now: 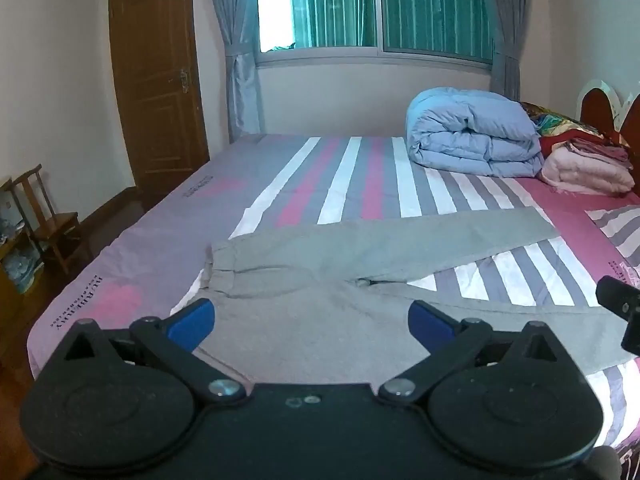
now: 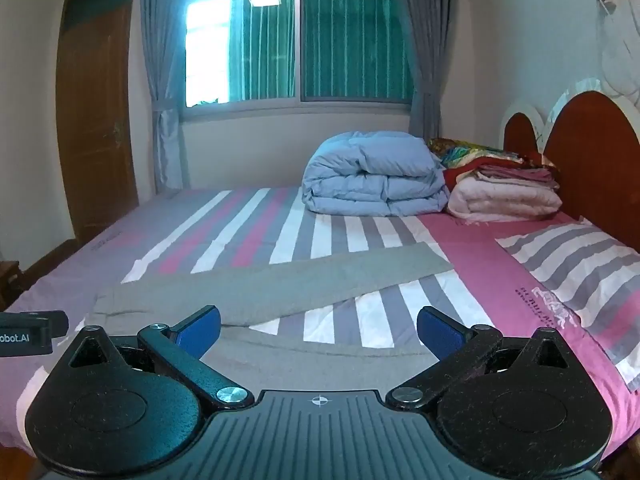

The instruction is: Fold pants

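Grey pants (image 1: 360, 272) lie flat on the striped bedsheet (image 1: 348, 176), the waistband toward nine o'clock and the two legs splayed toward three o'clock, one leg angling up to about two o'clock. The left gripper (image 1: 311, 322) hangs above the seat of the pants with its blue pads (image 1: 191, 322) spread wide, holding nothing. The right gripper (image 2: 319, 330) hovers over the nearer leg, its blue fingers (image 2: 440, 334) likewise set well apart and gripping nothing. At one o'clock in the left wrist view a folded blue duvet (image 1: 472, 136) sits near a stack of pink blankets (image 1: 588, 166), beside the wooden headboard (image 2: 592, 160). A striped pillow (image 2: 580, 264) lies at three o'clock in the right wrist view.
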The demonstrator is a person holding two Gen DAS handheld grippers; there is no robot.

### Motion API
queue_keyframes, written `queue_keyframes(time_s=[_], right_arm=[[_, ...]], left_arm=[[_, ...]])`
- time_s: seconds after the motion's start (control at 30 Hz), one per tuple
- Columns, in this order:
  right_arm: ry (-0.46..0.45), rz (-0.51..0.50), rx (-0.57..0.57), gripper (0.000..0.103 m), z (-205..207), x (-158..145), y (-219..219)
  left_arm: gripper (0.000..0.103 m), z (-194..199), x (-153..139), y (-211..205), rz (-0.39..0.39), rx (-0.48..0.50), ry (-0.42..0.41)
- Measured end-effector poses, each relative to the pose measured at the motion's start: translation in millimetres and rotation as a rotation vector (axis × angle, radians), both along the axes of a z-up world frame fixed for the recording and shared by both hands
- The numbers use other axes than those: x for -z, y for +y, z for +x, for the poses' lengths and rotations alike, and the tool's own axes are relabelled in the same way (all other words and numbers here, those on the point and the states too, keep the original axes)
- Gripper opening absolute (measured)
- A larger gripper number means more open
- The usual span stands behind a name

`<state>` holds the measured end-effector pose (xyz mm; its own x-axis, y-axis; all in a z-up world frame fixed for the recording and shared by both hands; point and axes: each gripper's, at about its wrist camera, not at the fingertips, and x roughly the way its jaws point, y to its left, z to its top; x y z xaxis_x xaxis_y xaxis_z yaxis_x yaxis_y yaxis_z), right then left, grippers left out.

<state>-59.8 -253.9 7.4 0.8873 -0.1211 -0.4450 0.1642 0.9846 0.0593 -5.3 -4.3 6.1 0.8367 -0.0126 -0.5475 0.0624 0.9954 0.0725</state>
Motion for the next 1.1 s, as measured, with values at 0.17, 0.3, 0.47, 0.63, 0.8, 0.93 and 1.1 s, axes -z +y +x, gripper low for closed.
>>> queue_keyframes(time_s=[0.17,0.3,0.47,0.63,0.8,0.93,1.1], right_arm=[[0.023,-0.009,-0.006,0.103,1.7,9.9,-0.8],[0.031,-0.010,-0.004,0.103,-2.6,15.8,-4.0],[0.034,-0.008,0.005,0.103,-2.0,16.7,-8.5],[0.040,-0.003,0.006,0.103,-3.9,18.4,-7.1],[0.036,-0.001,0.014,0.103,-5.4,19.3,-10.4],[0.034,0.000,0.021,0.103,-5.6,22.6,-7.9],[0.036,0.001,0.017,0.103,-5.7,22.4,-7.9]], left_arm=[[0.097,4.6,5.8,-3.7,0.015,0.002,0.021],[0.097,7.3,9.6,-2.6,0.009,-0.002,0.038],[0.097,5.3,10.9,-1.9,0.015,-0.007,0.038],[0.097,3.1,12.8,-0.3,0.013,-0.011,0.045],[0.097,1.6,14.7,-0.1,0.014,-0.007,0.045],[0.097,-0.8,16.5,-2.7,0.016,-0.010,0.046],[0.097,-0.8,16.5,-6.1,0.022,-0.008,0.048]])
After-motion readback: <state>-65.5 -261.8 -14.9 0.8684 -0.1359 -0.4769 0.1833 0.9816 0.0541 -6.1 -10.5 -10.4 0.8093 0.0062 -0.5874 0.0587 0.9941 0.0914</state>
